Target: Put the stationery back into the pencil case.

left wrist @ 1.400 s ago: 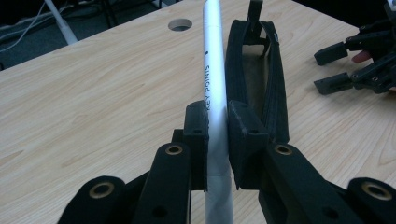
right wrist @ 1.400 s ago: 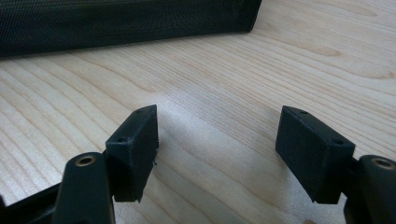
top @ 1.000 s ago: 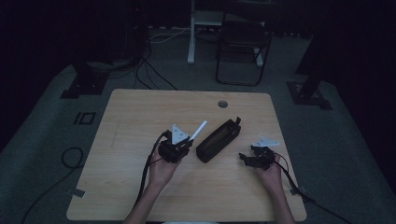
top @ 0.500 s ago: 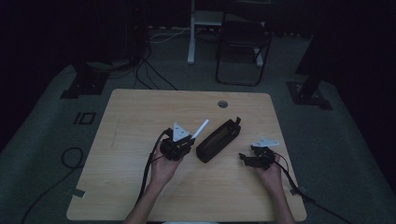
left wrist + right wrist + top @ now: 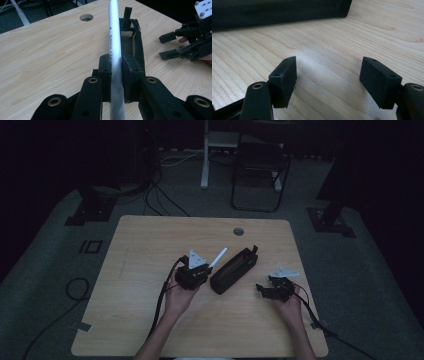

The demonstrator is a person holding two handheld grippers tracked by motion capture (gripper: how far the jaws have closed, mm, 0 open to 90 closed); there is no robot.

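Note:
A white pen (image 5: 115, 47) printed "KEY POINTS" is clamped between the pads of my left gripper (image 5: 116, 77); from above the pen (image 5: 217, 257) pokes out up and to the right of that gripper (image 5: 204, 269). Just to its right lies a black fabric pencil case (image 5: 234, 269), open along its top (image 5: 130, 42). My right gripper (image 5: 261, 290) rests low over the table right of the case, jaws wide apart with nothing between them (image 5: 328, 82). The case's mesh side (image 5: 274, 11) lies just ahead of it.
The wooden table (image 5: 140, 250) has a round cable hole (image 5: 238, 231) near its far edge. Cables trail from both grippers off the near side. A chair (image 5: 260, 175) and stand legs are on the floor beyond the table.

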